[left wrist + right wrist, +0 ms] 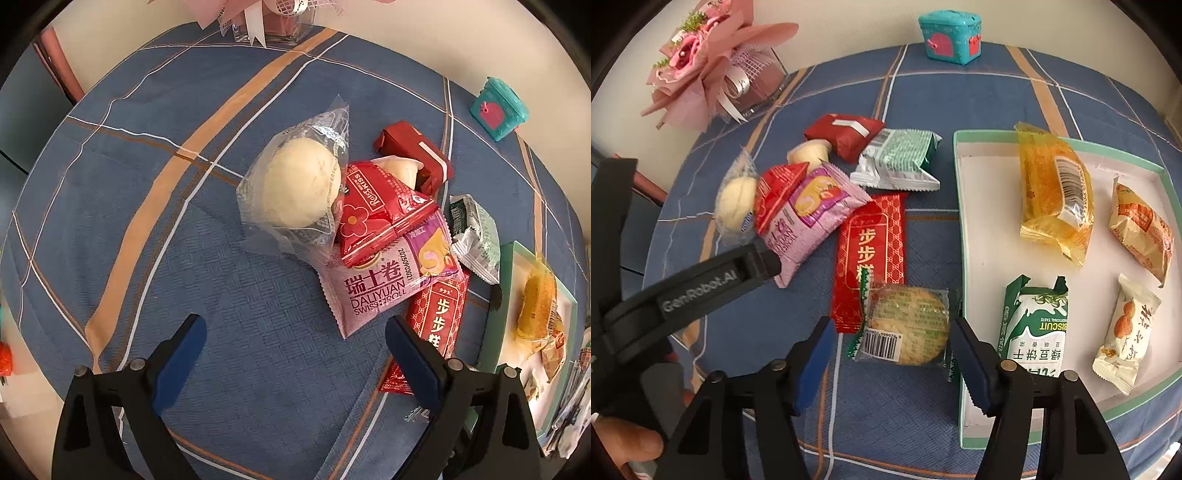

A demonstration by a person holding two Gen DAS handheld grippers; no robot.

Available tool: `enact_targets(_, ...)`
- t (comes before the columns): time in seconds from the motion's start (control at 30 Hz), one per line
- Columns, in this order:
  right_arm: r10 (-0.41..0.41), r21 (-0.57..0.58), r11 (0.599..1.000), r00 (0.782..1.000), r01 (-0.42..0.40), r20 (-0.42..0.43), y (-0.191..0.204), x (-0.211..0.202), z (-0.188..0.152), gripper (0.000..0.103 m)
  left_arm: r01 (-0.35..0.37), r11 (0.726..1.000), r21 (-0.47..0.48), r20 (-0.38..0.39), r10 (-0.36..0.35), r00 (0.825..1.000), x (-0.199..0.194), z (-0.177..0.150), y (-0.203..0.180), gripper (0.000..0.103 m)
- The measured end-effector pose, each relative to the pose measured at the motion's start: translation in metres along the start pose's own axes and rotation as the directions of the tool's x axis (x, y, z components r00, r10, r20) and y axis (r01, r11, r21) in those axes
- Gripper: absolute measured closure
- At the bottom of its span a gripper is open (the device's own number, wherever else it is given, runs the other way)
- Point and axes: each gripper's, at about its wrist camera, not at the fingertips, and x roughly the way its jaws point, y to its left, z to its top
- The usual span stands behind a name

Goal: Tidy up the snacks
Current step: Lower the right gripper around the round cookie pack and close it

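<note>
Right gripper (892, 352) jaws apart, straddling a clear-wrapped round cookie (908, 325) — not clamped, gaps both sides. Cookie lies flat on the tablecloth (886, 406), just off the tray's (960, 221) left wall; barcode end toward the camera, green serrated seal on its left.

Left gripper (295, 343) jaws wide apart, nothing between them, over bare cloth short of the snack pile. In the right wrist view its arm reads "GenRobot.AI".

Pile, mid-table left of the tray:
- Pink "DALIYUAN SWISS ROLL" pack (388, 280), also "瑞士卷", date 2025090321. Long axis diagonal, lower left to upper right in the left wrist view.
- Red "Rater kiss" pouch (376, 210) overlapping its top.
- Clear bag with a pale round bun (299, 184), touching the pouch's left side.
- Long red bar "步步…" (871, 254), long axis running away from the right camera, near end under the cookie.
- Green-white biscuit pack (901, 158) and dark red packet (846, 134) toward the far edge, with a small pale cup (807, 153) beside the red one.

In the tray: yellow cake pack (1052, 192), barcode up, long axis near-far; orange pack (1141, 229) by the right wall; green "BISCUIT" / "绿豆饼干" pack (1034, 325), text upside-down to camera; cream nut pack (1126, 332).

Far edge: teal box (951, 35), pink bouquet (709, 62) at far left corner.
</note>
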Motion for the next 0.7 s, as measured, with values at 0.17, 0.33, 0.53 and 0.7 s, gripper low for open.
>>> enact_targets(0.17,-0.014,0.006,1.000,1.000,0.015,-0.016,0.000,0.012,0.002,0.037,0.003,1.000,-0.011,-0.001,-0.003,1.000,-0.002,0.004,0.003,0.006)
enact_targets(0.33,-0.022,-0.003,1.000,1.000,0.022,-0.012,0.006,0.014,0.003,0.037,0.007,1.000,-0.029,-0.003,-0.007,1.000,-0.001,0.007,0.016,0.006)
enact_targets(0.53,0.066,-0.019,0.998,0.998,-0.066,0.008,0.017,0.007,0.003,0.037,0.016,0.998,-0.065,0.010,-0.015,1.000,-0.002,0.011,0.033,0.006)
enact_targets(0.7,-0.005,-0.046,0.999,1.000,0.005,0.016,0.020,0.010,0.002,0.037,0.014,0.998,-0.069,0.007,-0.013,1.000,-0.001,0.013,0.040,0.005)
